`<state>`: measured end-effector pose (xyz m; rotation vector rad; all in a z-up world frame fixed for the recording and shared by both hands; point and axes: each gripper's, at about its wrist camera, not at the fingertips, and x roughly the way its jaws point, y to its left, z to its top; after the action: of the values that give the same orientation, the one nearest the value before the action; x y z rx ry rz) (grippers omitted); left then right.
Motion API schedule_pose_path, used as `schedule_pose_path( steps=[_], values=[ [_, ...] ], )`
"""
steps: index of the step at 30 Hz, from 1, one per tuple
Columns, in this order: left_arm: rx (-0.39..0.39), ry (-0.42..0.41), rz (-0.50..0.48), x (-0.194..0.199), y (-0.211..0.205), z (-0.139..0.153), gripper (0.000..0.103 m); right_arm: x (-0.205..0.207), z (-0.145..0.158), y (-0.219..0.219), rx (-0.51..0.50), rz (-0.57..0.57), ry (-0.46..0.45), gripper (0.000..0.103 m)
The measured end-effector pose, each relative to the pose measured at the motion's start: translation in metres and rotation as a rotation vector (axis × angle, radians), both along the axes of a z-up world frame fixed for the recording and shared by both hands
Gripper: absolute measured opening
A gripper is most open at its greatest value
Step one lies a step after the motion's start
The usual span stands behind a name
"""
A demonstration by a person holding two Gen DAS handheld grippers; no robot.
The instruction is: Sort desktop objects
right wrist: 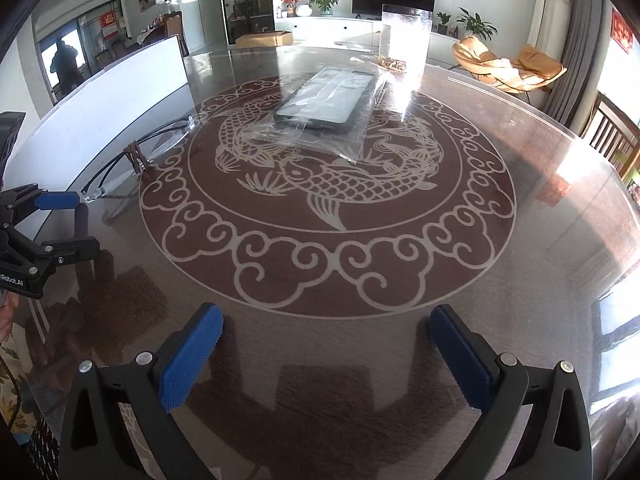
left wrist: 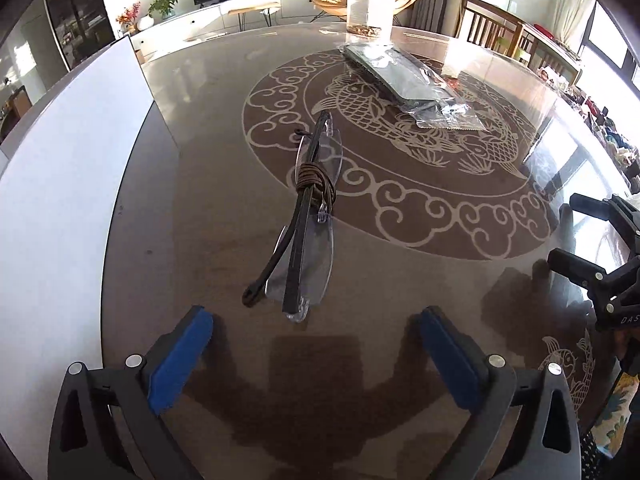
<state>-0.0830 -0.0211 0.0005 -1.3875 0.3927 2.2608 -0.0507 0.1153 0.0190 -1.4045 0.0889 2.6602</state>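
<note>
Two sets of jaws stand wide and empty over my tabletop (left wrist: 224, 152). Folded glasses (left wrist: 308, 216) lie mid-frame just ahead of my left gripper (left wrist: 314, 356), long axis running away from it; my right gripper (right wrist: 326, 356) sits farther off.

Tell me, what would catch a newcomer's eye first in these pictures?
The pale fish-and-cloud medallion in the middle of the glossy round table. Then the folded rimless glasses, bound with a brown cord, lying just ahead of the open left hand-held gripper. Further back, a dark flat item in clear wrap lies before a clear container.
</note>
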Motion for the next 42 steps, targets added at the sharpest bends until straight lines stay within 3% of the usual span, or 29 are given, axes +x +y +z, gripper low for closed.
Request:
schedule_pose_path(
  steps=[14,18,21,23,25,34,42],
  values=[
    [0.007,0.005,-0.053,-0.047,0.020,-0.001,0.103,0.000,0.000,0.000,0.000,-0.003,0.001,0.103],
    [0.025,0.040,0.001,-0.053,0.010,-0.002,0.103,0.000,0.000,0.000,-0.001,-0.004,0.001,0.103],
    [0.044,0.069,0.047,-0.059,0.002,0.003,0.073,0.000,0.000,0.000,-0.001,-0.004,0.001,0.103],
    [0.045,0.072,0.064,-0.062,-0.002,0.007,0.030,0.000,0.000,0.001,-0.001,-0.007,0.001,0.103],
    [0.040,0.064,0.078,-0.061,-0.005,0.008,0.020,0.001,0.001,0.001,-0.002,-0.012,0.001,0.103],
    [0.064,0.142,0.136,-0.018,-0.019,0.003,0.018,0.002,0.001,0.002,-0.008,-0.027,0.006,0.103],
    [0.123,0.157,0.161,-0.017,-0.029,0.002,0.018,0.007,0.002,0.007,-0.040,-0.043,0.027,0.103]
  ],
)
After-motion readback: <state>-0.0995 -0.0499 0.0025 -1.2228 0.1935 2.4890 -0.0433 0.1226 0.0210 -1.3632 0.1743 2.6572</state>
